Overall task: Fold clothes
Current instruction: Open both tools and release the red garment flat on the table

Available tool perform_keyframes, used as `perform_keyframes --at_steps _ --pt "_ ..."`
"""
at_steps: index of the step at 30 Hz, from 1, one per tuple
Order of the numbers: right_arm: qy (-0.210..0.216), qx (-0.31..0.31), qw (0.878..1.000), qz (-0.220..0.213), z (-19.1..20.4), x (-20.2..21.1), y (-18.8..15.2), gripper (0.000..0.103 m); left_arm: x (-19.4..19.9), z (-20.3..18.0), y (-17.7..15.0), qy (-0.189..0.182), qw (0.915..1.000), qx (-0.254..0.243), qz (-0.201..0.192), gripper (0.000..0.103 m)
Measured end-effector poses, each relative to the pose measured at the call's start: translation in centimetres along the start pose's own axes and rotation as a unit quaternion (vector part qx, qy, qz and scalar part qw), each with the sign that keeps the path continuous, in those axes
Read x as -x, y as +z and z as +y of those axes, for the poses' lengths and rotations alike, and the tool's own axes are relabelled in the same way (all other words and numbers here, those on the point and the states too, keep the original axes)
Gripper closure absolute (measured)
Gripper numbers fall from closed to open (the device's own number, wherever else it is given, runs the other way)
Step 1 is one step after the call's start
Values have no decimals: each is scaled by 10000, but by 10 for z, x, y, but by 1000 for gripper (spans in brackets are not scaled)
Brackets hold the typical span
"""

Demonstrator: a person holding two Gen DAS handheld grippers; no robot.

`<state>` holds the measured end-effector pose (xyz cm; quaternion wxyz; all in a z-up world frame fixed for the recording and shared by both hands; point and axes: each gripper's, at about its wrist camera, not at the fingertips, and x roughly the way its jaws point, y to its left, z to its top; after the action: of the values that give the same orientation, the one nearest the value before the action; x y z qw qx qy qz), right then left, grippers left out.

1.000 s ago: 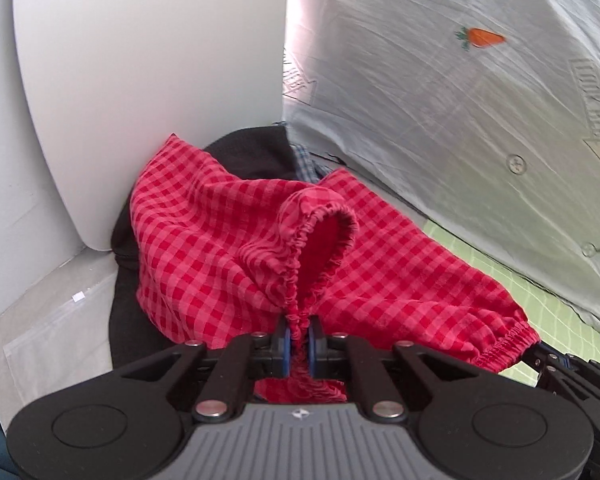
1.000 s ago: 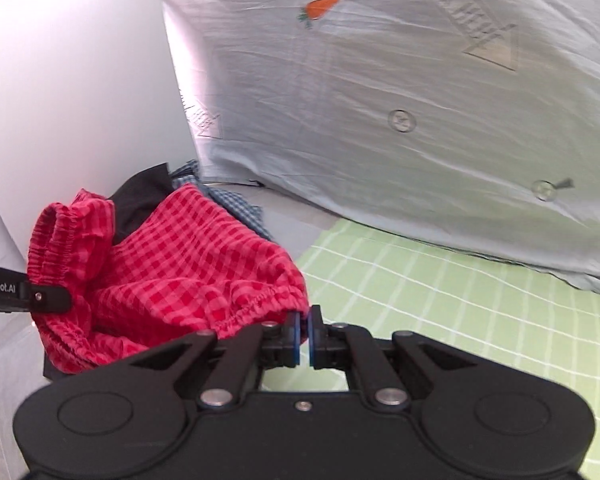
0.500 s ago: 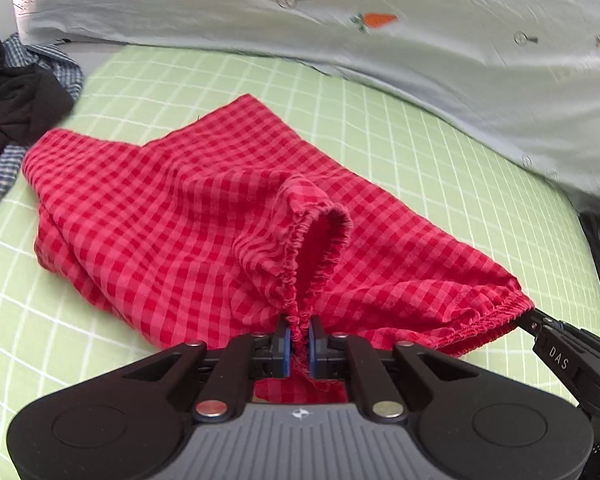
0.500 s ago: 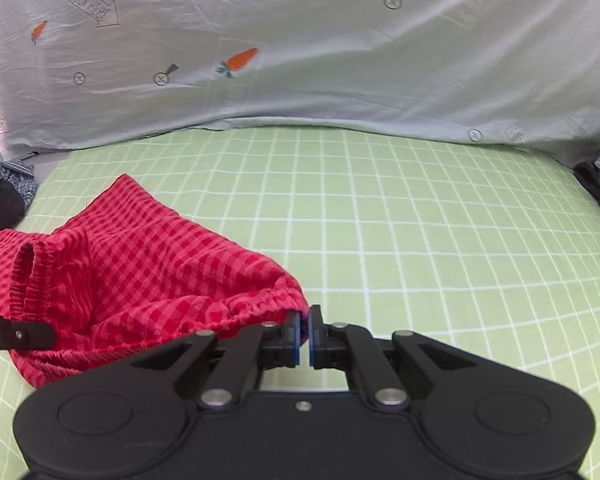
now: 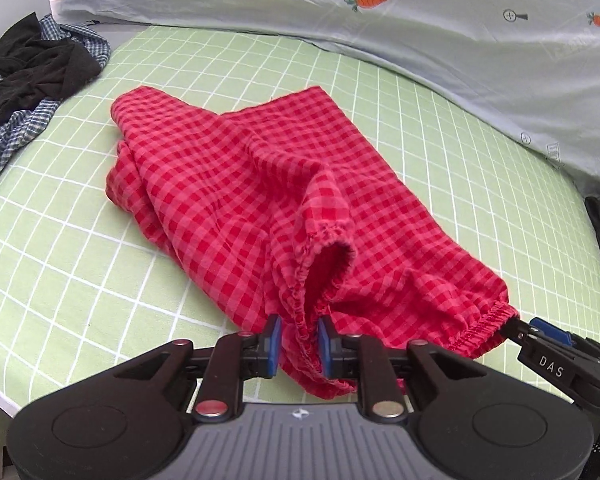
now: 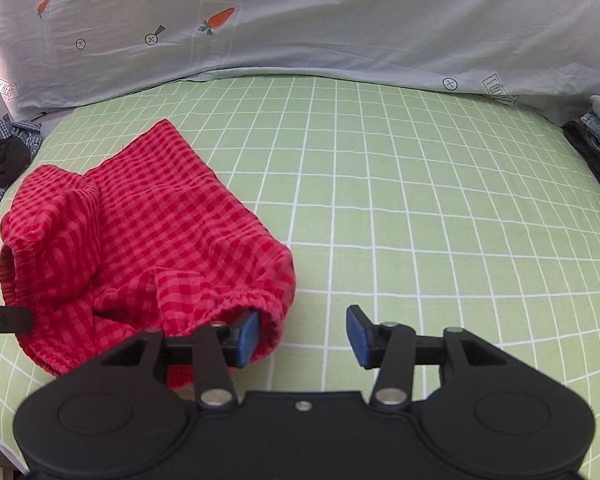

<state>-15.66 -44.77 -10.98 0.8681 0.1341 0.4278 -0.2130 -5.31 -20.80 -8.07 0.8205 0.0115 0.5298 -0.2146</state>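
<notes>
Red checked shorts lie crumpled on the green grid bed sheet; they also show in the right wrist view. My left gripper is open, its blue pads apart with the elastic waistband loose between them. My right gripper is wide open at the other waistband corner; the cloth touches its left pad. The right gripper's tip shows in the left wrist view, and the left gripper's tip shows in the right wrist view.
A pile of black and blue-checked clothes lies at the far left of the bed. A pale grey carrot-print cloth rises along the back. Folded dark and denim clothes sit at the right edge.
The shorts were carried from the clothes pile to the green sheet and laid down. Both grippers, shut on the waistband before, have opened and let it go.
</notes>
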Motion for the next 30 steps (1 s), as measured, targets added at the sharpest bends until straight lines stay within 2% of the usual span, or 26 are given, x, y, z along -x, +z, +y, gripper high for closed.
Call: perform_keyframes --at_steps 2,6,12,17,24,30 --pt "70 -60 9999 -109 -1 3 8 47 11 3 8 14 9998 112 -189 74" --pt "152 -212 9991 -331 -5 7 21 41 22 8 26 57 9986 258 -466 72" --pt "87 -290 9987 -411 -6 -3 39 39 5 17 42 158 9985 397 -330 71" --pt "244 8 9996 -161 6 -32 53 40 -15 21 62 170 9985 466 -251 66" --pt "423 877 9951 184 50 -90 78 49 -71 31 106 289 9975 639 76 63" --pt "680 987 9923 296 84 -139 107 50 -130 31 141 617 9963 423 430 54"
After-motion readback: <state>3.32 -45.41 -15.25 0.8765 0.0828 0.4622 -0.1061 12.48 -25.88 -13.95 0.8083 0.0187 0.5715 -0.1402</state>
